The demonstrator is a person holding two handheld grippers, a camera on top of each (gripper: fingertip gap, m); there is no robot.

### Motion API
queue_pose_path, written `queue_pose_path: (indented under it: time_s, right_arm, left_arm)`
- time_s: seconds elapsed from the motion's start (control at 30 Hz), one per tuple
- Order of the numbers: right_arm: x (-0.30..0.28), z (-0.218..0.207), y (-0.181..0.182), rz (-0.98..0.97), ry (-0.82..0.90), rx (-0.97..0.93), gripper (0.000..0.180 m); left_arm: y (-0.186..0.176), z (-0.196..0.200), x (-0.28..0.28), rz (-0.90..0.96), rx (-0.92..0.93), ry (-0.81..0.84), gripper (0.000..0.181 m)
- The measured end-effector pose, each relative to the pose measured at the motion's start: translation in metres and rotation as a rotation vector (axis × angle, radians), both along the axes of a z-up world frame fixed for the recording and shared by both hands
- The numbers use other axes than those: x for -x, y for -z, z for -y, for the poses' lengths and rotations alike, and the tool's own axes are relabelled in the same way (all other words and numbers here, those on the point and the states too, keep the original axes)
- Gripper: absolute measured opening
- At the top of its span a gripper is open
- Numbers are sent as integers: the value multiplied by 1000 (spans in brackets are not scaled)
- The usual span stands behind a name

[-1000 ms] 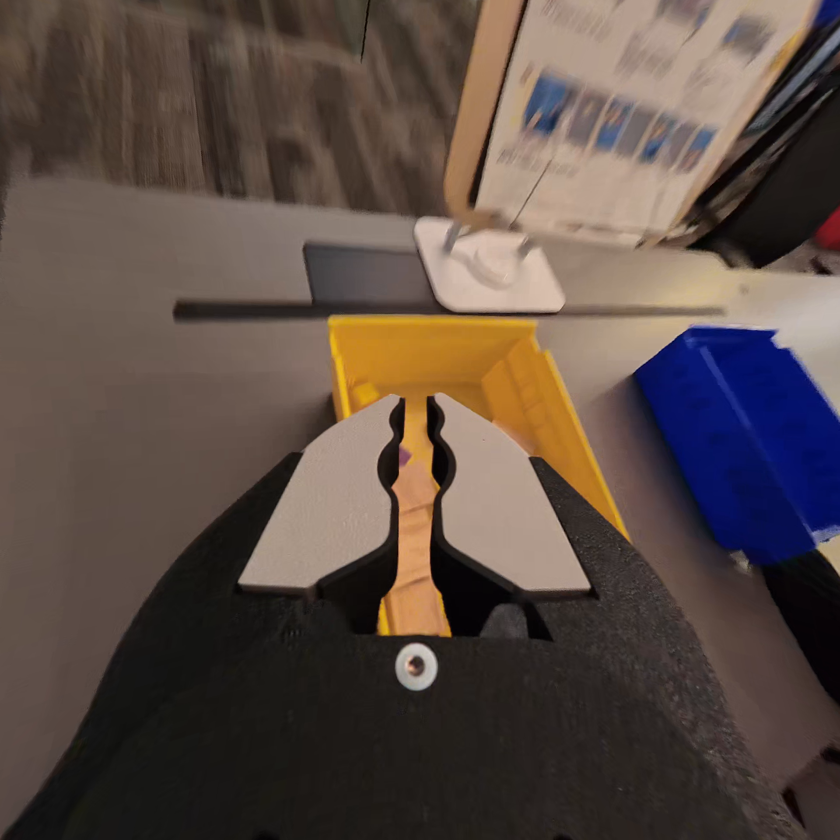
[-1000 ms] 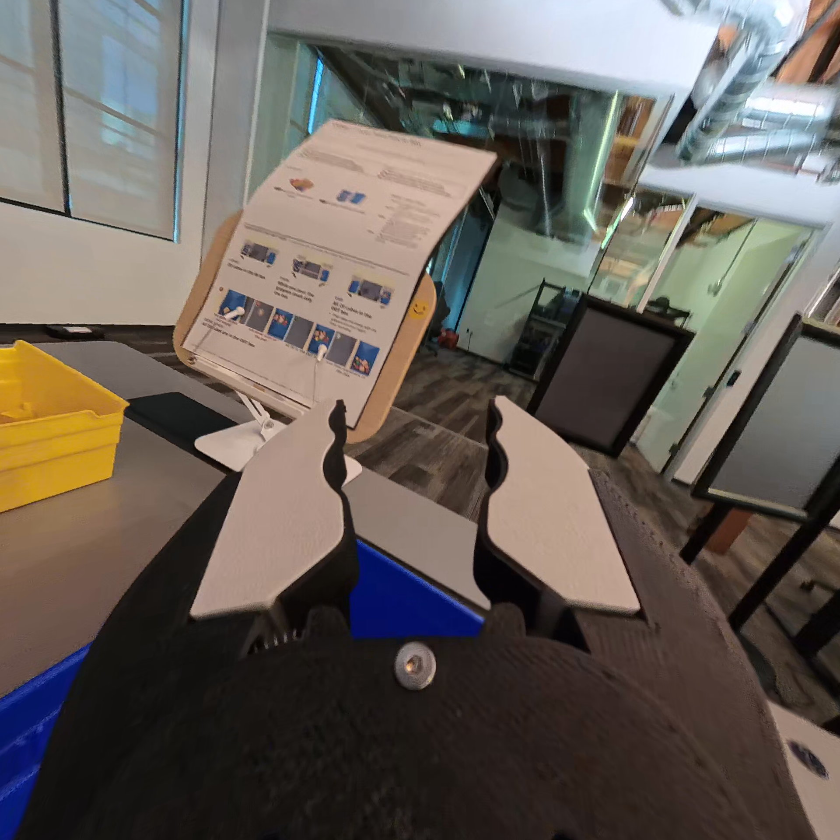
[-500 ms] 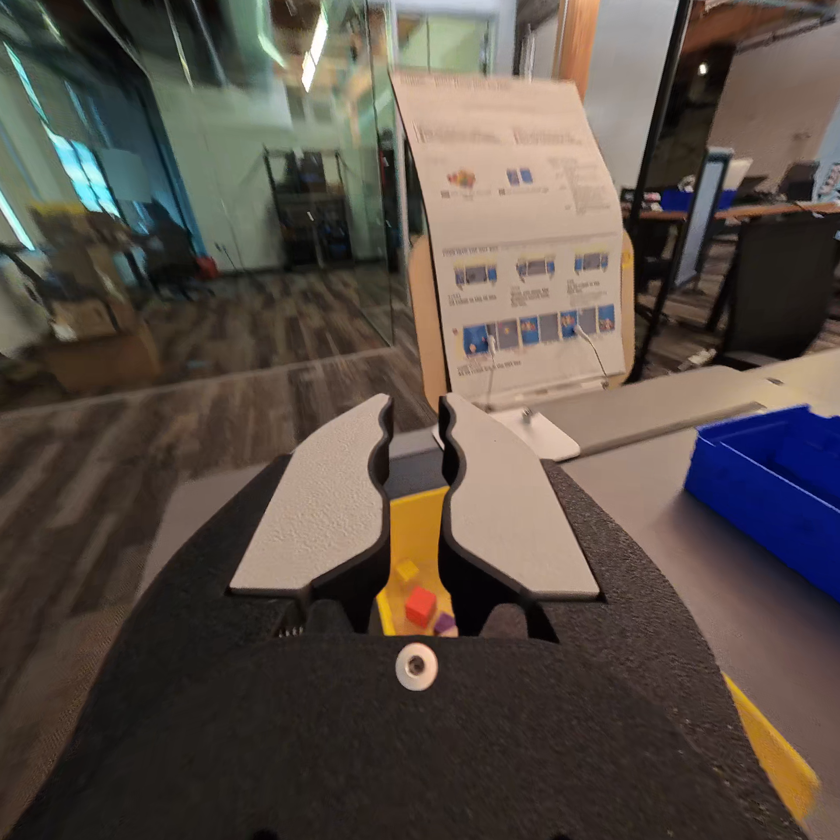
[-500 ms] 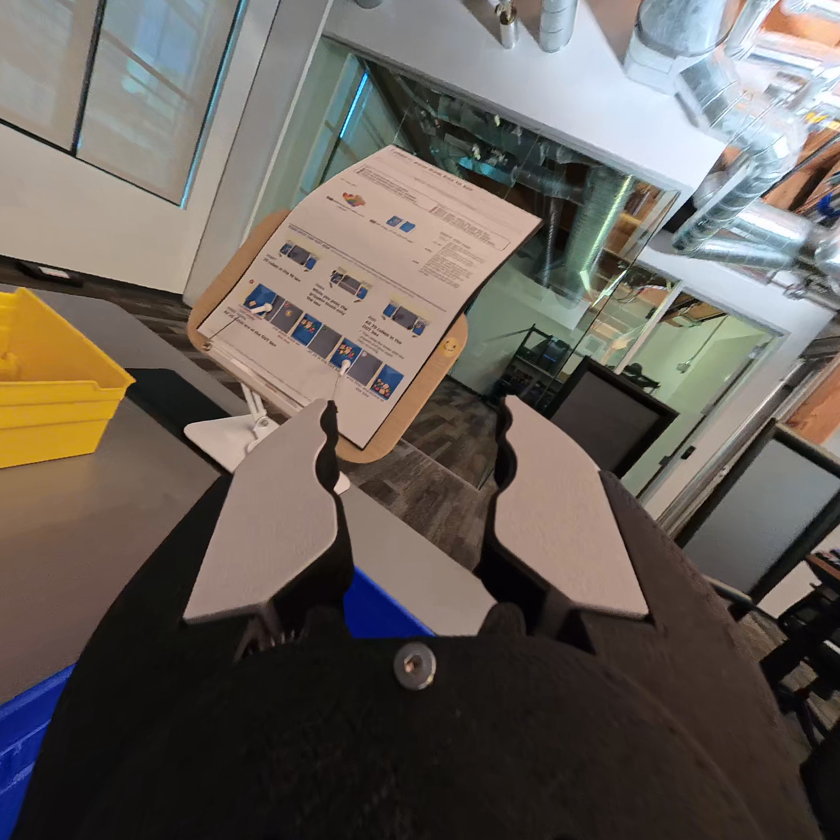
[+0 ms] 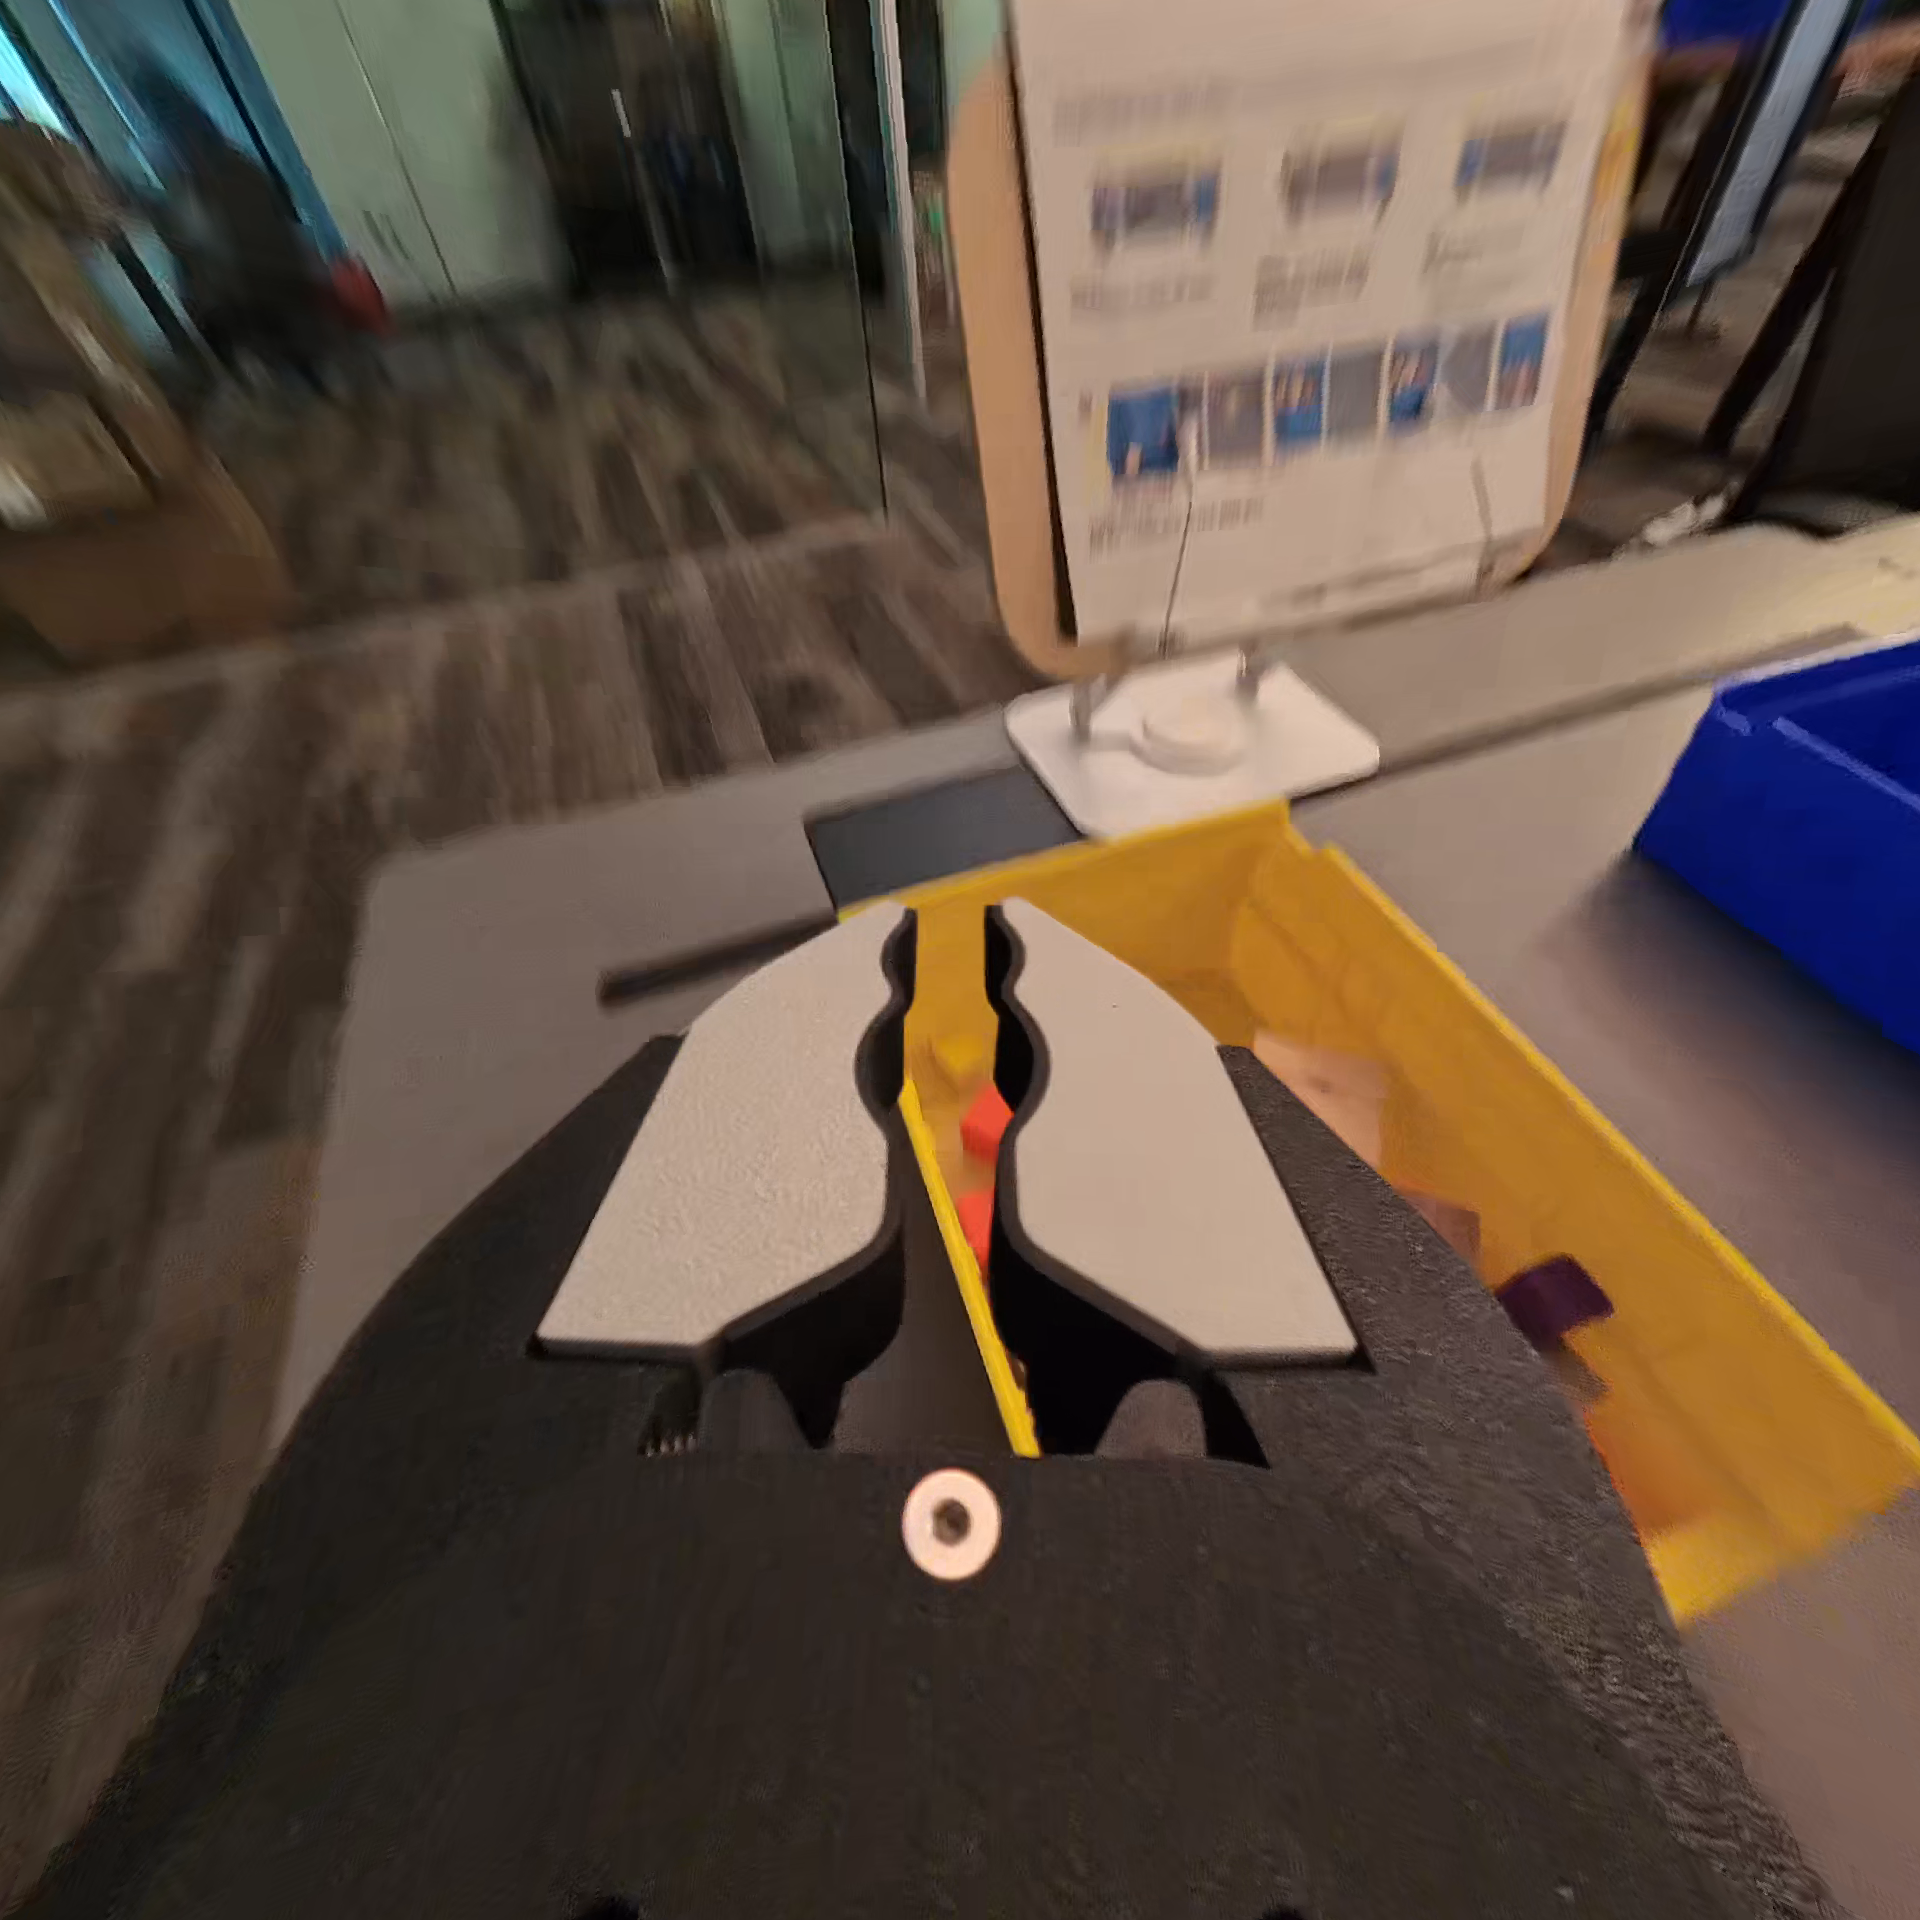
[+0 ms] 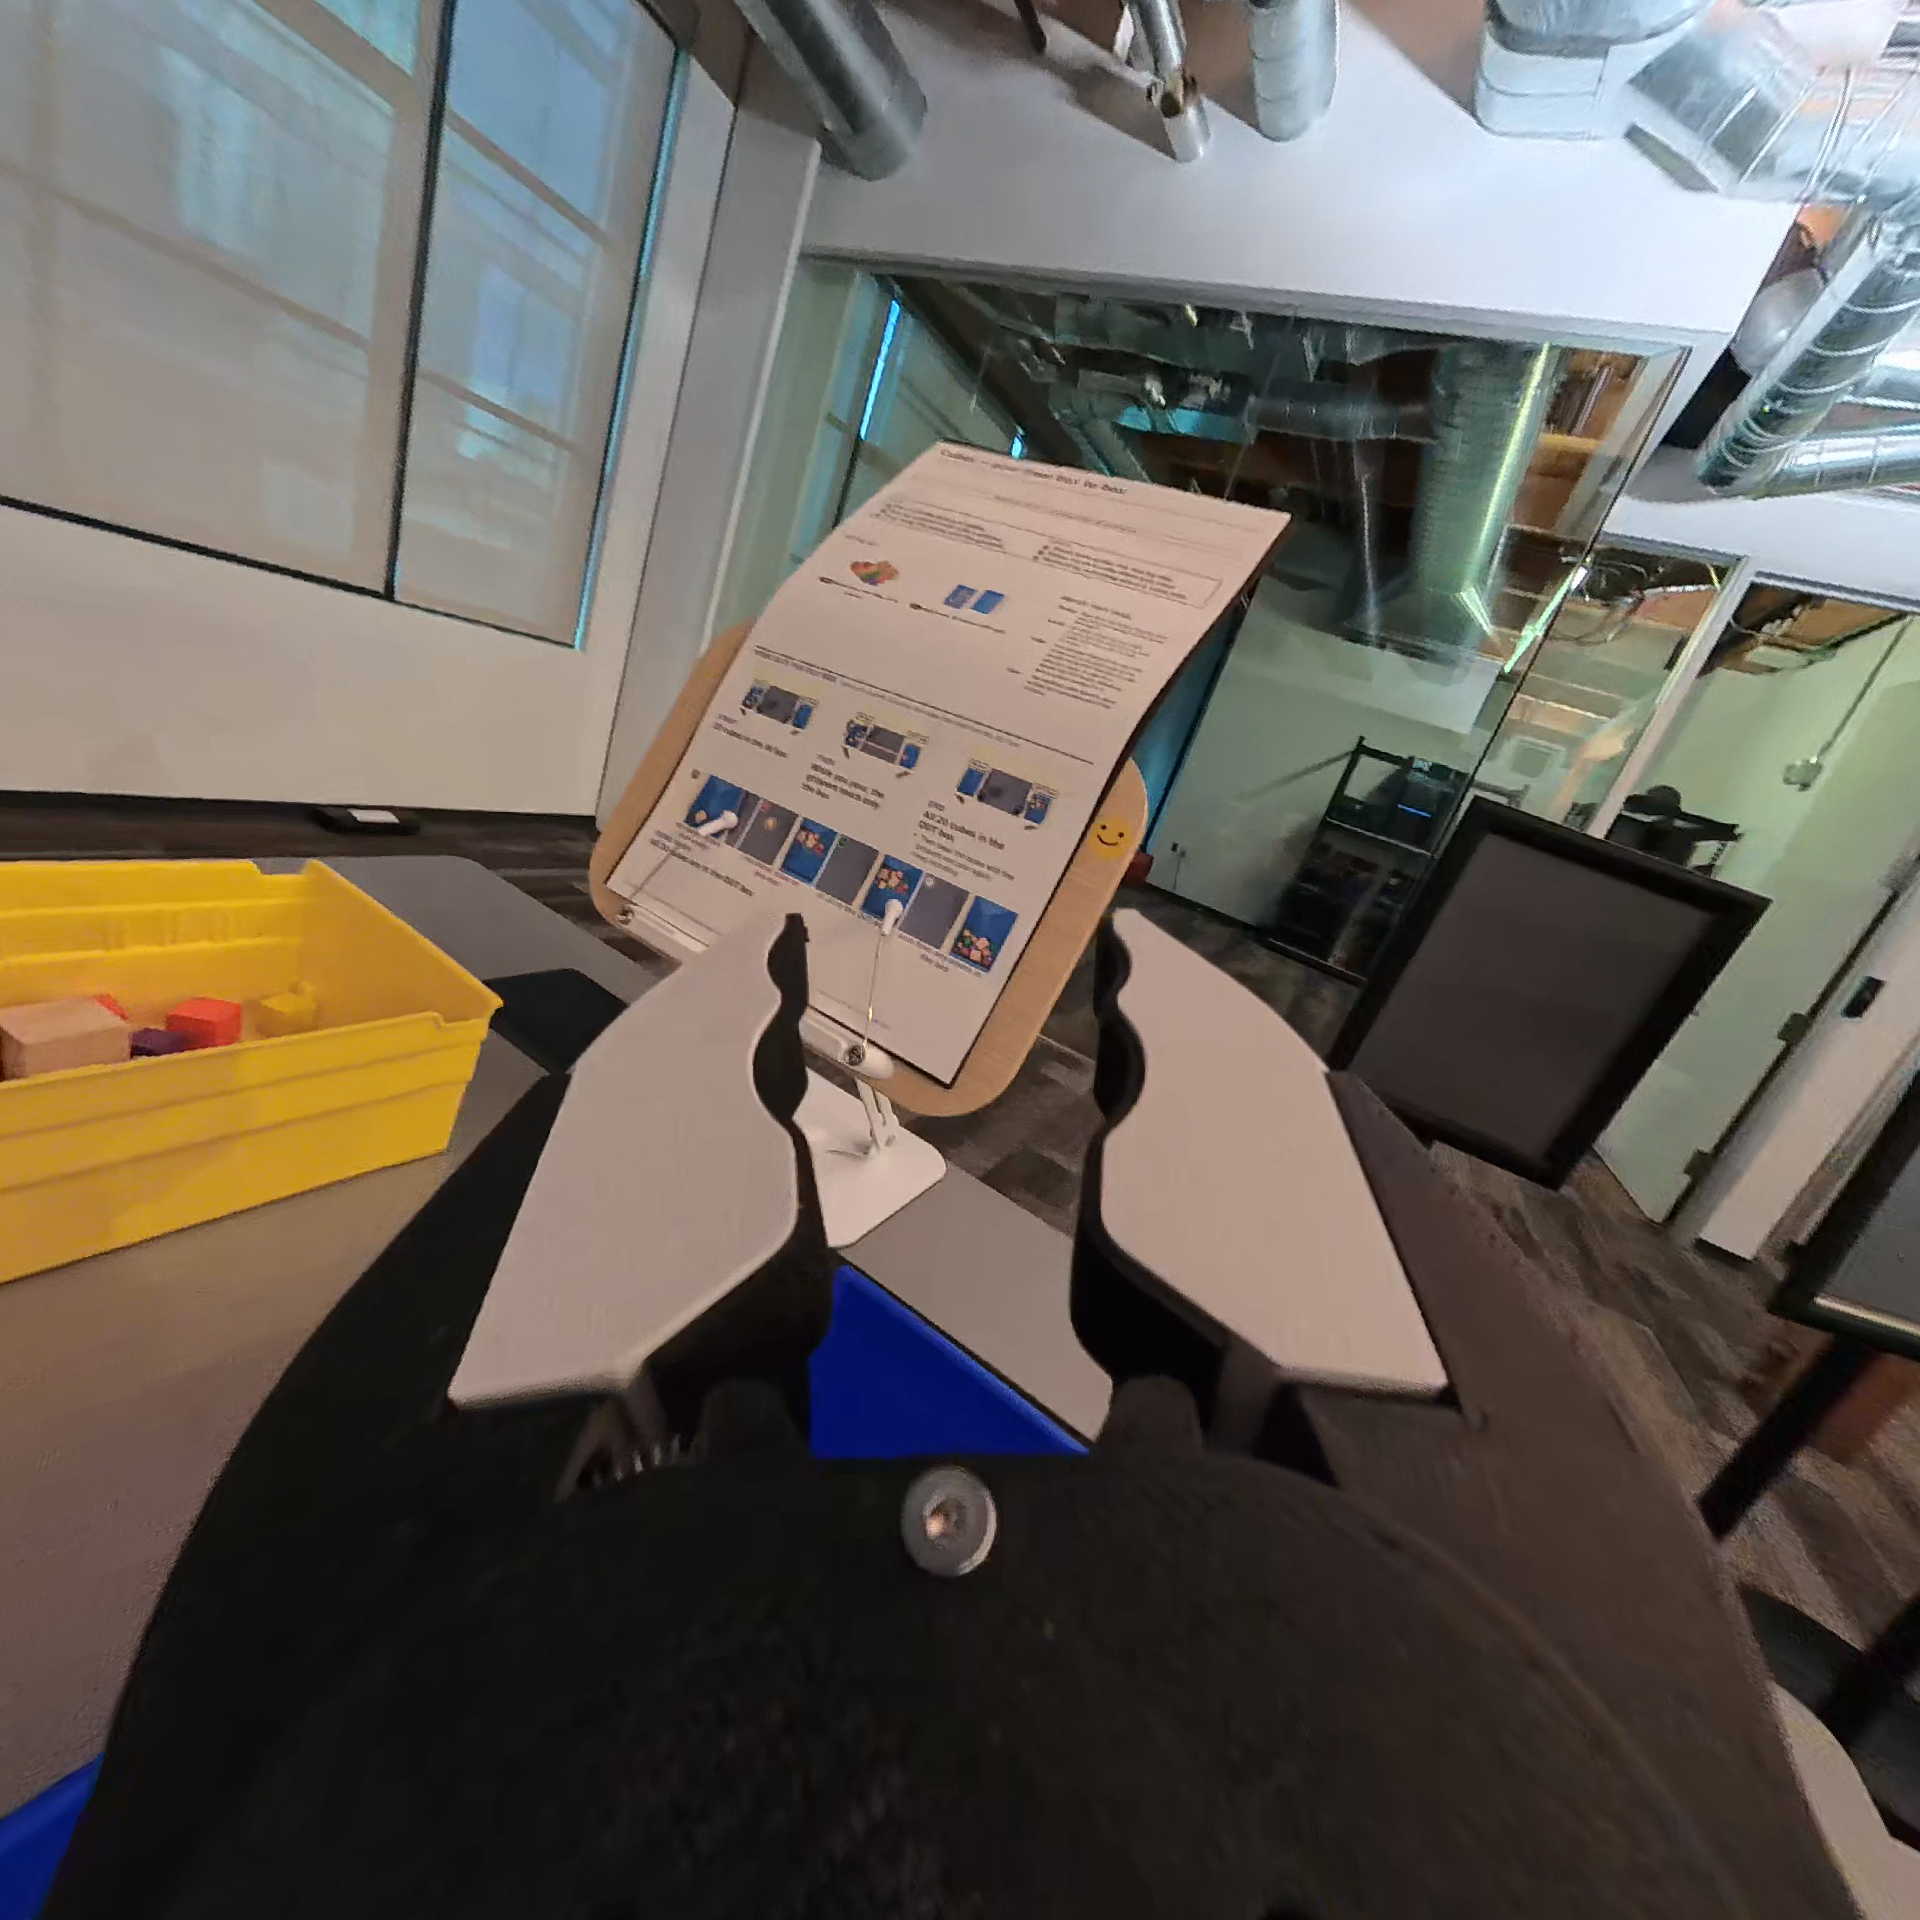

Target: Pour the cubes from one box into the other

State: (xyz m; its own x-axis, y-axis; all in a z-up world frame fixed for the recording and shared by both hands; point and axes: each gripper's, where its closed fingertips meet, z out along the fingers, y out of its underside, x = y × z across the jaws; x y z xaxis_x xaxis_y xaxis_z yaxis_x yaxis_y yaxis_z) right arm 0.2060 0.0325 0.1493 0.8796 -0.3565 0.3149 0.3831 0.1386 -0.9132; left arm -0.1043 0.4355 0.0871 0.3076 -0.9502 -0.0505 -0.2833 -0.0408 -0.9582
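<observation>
Straddling the left wall of the yellow box (image 5: 1382, 1049), the left gripper (image 5: 951, 925) has its jaws drawn narrow with that thin wall running up between them; whether they actually pinch it cannot be told through the blur. Inside the box lie the cubes (image 5: 982, 1127): red and orange ones in the gap between the fingers, a purple one at four o'clock, a pale wooden block beside it. The blue box (image 5: 1808, 862) sits apart at two o'clock on the grey table (image 5: 540, 997); its contents are hidden. At twelve o'clock stands a paper sheet on a stand (image 5: 1299, 343). The right gripper (image 6: 945, 940) hangs with jaws wide, holding nothing, above the blue box's rim (image 6: 904, 1371). From there the yellow box (image 6: 239, 1081) is at nine o'clock, cubes (image 6: 203, 1018) resting in it.
</observation>
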Motion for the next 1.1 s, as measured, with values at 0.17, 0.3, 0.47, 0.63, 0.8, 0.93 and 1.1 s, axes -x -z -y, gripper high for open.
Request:
queue_pose_path:
  time_s: [0.17,0.3,0.47,0.63,0.8,0.93,1.1]
  right_arm:
    - [-7,-14,21,-32,35,133,58]
    - [-3,-25,34,-40,7,197,58]
    - [-4,-34,50,-55,11,289,58]
    - [7,-44,56,-89,13,372,58]
    - [33,-61,60,-160,-3,434,57]
    - [85,-97,85,-440,-176,518,42]
    - [130,-162,126,-729,-308,686,43]
  left_arm:
    - [74,-19,-4,-232,329,-59,18]
    - [104,-17,-10,-295,492,-25,16]
    - [135,-22,-4,-456,511,-99,20]
    - [162,-21,-3,-621,517,-162,27]
    - [175,-13,-8,-701,516,-138,6]
    - [175,-13,-7,-738,478,-162,4]
    - [176,3,-11,-776,496,-128,5]
